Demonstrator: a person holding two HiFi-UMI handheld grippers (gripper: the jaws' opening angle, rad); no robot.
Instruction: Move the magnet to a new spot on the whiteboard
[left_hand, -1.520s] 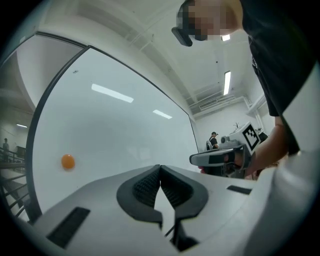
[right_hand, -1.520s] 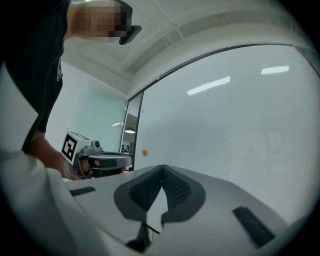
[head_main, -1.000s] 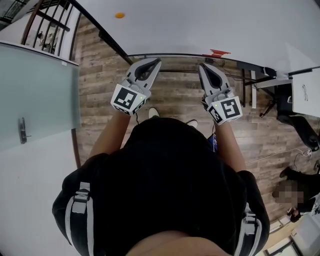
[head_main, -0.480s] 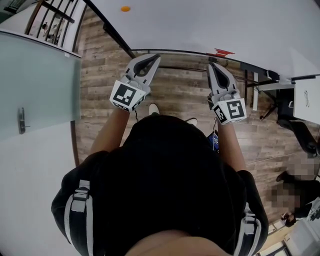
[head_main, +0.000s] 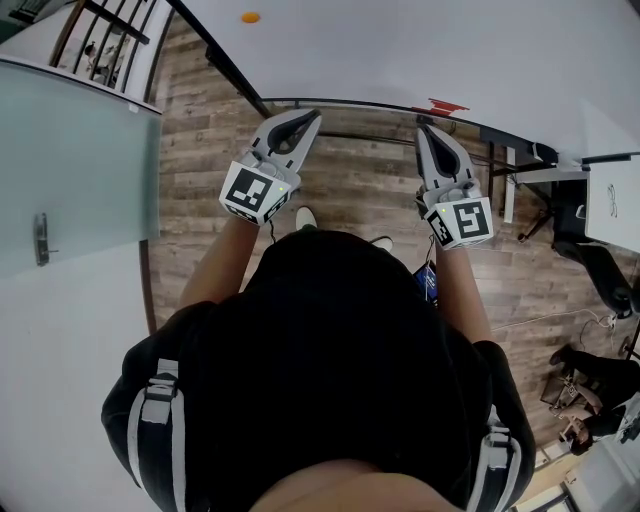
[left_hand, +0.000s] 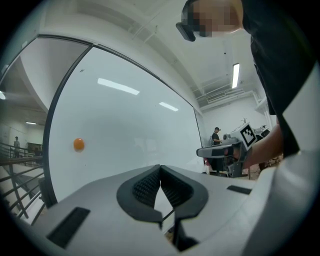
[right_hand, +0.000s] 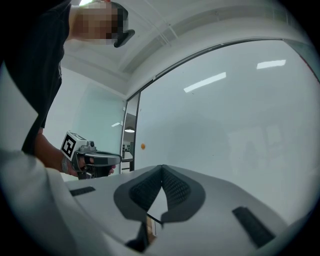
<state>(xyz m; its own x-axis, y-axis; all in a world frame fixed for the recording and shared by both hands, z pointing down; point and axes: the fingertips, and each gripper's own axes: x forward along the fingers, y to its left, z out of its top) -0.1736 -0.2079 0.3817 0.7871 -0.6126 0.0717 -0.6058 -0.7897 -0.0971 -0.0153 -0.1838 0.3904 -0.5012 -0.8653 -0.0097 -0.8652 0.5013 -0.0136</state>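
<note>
A small round orange magnet sticks to the whiteboard up and to the left of both grippers; it also shows as an orange dot in the left gripper view and as a tiny magnet far off in the right gripper view. My left gripper points at the board's lower edge, shut and empty, its tips meeting. My right gripper is held level beside it, also shut with nothing between its pads. Both stay well short of the magnet.
A red marker-like item lies on the board's tray. A glass door with a handle is on the left, a railing beyond it. Desks, a chair and people stand at the right, over wood flooring.
In the first half second both grippers shifted a little to the right in the head view, the right one more; since then nothing has visibly moved. Both jaws stayed shut.
</note>
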